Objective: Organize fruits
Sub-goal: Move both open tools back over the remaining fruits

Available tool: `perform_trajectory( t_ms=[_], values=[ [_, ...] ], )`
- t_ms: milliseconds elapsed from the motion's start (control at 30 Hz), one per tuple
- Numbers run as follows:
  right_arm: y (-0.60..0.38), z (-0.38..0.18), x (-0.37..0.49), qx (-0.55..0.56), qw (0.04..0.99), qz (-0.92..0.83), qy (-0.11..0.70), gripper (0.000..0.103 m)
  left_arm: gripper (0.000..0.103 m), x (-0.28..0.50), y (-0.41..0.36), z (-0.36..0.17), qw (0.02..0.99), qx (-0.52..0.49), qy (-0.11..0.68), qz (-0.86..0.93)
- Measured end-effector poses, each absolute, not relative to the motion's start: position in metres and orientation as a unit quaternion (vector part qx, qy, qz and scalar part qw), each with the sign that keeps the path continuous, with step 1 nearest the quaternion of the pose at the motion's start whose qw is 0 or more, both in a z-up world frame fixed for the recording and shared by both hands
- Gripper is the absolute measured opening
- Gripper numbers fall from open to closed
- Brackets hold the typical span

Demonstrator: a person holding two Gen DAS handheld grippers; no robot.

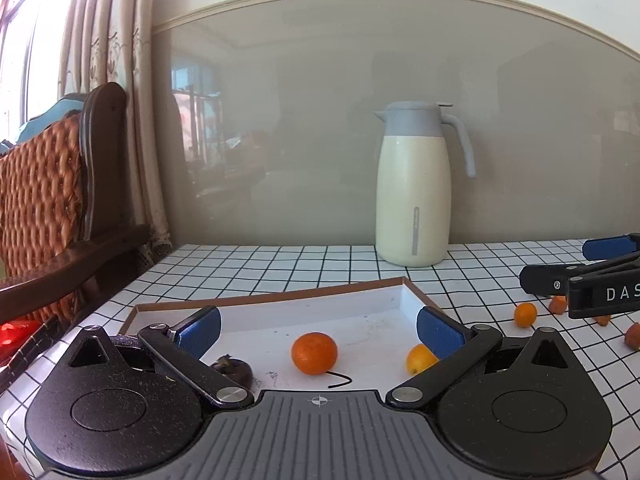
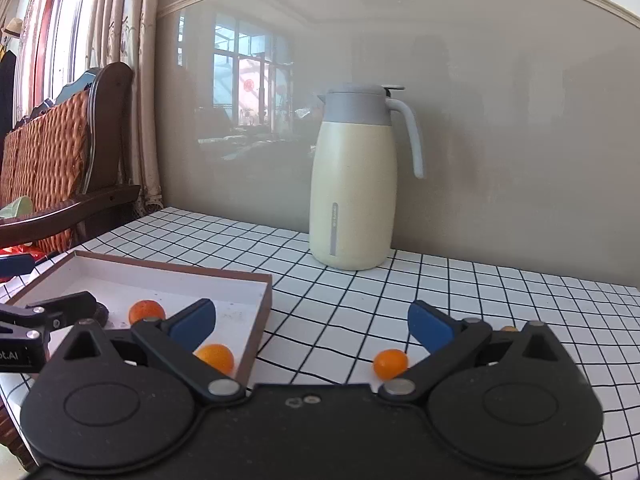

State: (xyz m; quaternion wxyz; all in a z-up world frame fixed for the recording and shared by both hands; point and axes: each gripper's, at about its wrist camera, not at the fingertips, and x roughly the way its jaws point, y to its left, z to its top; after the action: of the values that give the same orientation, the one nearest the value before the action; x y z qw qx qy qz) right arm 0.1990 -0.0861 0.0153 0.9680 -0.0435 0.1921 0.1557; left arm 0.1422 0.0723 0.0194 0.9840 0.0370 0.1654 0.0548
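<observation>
Just ahead, orange [image 1: 314,353] between left claw [image 1: 318,328] pads.

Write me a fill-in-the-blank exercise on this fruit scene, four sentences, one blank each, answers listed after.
1. The round orange fruit lies inside the shallow white ____.
2. The cream jug with the grey lid stands upright against the ____.
3. Both the left gripper and the right gripper have their fingers ____, holding nothing.
4. The small orange fruit near the right gripper lies on the checked ____, outside the tray.

Missing words: tray; wall; open; tablecloth
</observation>
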Motion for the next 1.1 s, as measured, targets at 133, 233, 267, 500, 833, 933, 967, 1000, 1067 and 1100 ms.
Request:
perform_trajectory(
  t_ms=[133, 233, 267, 500, 833, 933, 967, 1000, 1067, 1100],
  values=[
    [-0.106, 0.009, 0.196, -0.047, 0.97, 0.133, 0.199, 0.097, 0.103, 0.148, 0.058, 0.015, 0.983, 0.043, 0.173, 0.038],
    [-0.122, 0.003, 0.193, -0.051, 0.97, 0.117, 0.206, 0.097, 0.103, 0.151, 0.047, 0.016, 0.984, 0.04, 0.171, 0.024],
    [-0.126, 0.001, 0.193, -0.053, 0.97, 0.111, 0.208, 0.097, 0.103, 0.152, 0.042, 0.016, 0.985, 0.039, 0.17, 0.019],
    [-0.156, -0.013, 0.186, -0.064, 0.969, 0.076, 0.228, 0.097, 0.103, 0.16, 0.007, 0.011, 0.983, 0.049, 0.173, -0.019],
    [-0.199, -0.035, 0.184, -0.081, 0.96, 0.034, 0.265, 0.091, 0.103, 0.176, -0.043, 0.001, 0.978, 0.06, 0.188, -0.065],
    [-0.208, -0.041, 0.183, -0.09, 0.957, 0.026, 0.274, 0.091, 0.103, 0.182, -0.055, -0.003, 0.975, 0.063, 0.199, -0.075],
    [-0.21, -0.043, 0.182, -0.096, 0.956, 0.023, 0.276, 0.091, 0.103, 0.184, -0.06, -0.005, 0.974, 0.062, 0.202, -0.079],
    [-0.212, -0.046, 0.181, -0.101, 0.955, 0.02, 0.278, 0.09, 0.103, 0.187, -0.063, -0.006, 0.973, 0.061, 0.206, -0.083],
    [-0.218, -0.05, 0.18, -0.104, 0.953, 0.018, 0.284, 0.089, 0.103, 0.189, -0.07, -0.008, 0.972, 0.062, 0.21, -0.086],
    [-0.221, -0.052, 0.18, -0.103, 0.952, 0.018, 0.287, 0.086, 0.103, 0.191, -0.074, -0.01, 0.972, 0.063, 0.209, -0.092]
  ],
)
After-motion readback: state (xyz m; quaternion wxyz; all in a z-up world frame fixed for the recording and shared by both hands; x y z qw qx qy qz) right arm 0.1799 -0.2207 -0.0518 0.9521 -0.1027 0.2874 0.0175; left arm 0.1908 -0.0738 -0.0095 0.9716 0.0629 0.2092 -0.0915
